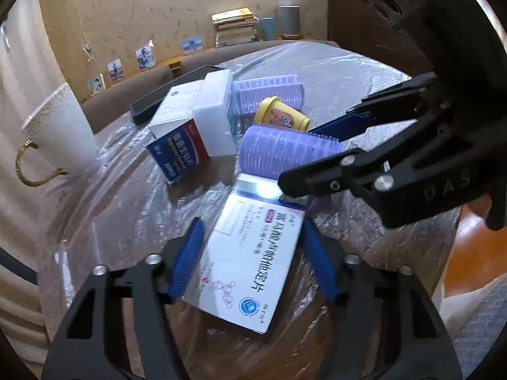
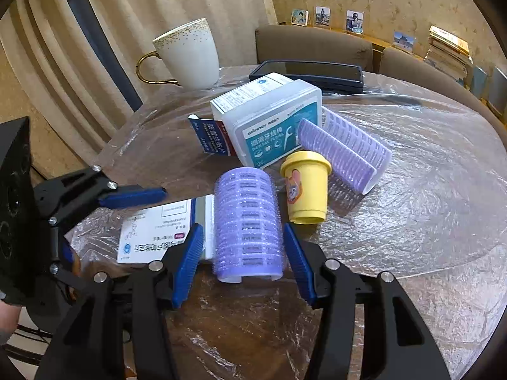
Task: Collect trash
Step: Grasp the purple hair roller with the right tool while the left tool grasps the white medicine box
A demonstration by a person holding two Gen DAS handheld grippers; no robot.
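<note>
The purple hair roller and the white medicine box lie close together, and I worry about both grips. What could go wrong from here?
1. The purple hair roller is round; between the right gripper pads it may roll or squirt out.
2. The white medicine box is flat, so the left gripper may slip off it.
3. The two grippers are close and could collide, or the right one could nudge the yellow cup.

Beige papered wall (image 1: 164, 3), brown chairs (image 2: 312, 44) (photos (image 2: 355, 20) behind), stacked books (image 1: 236, 27).
</note>
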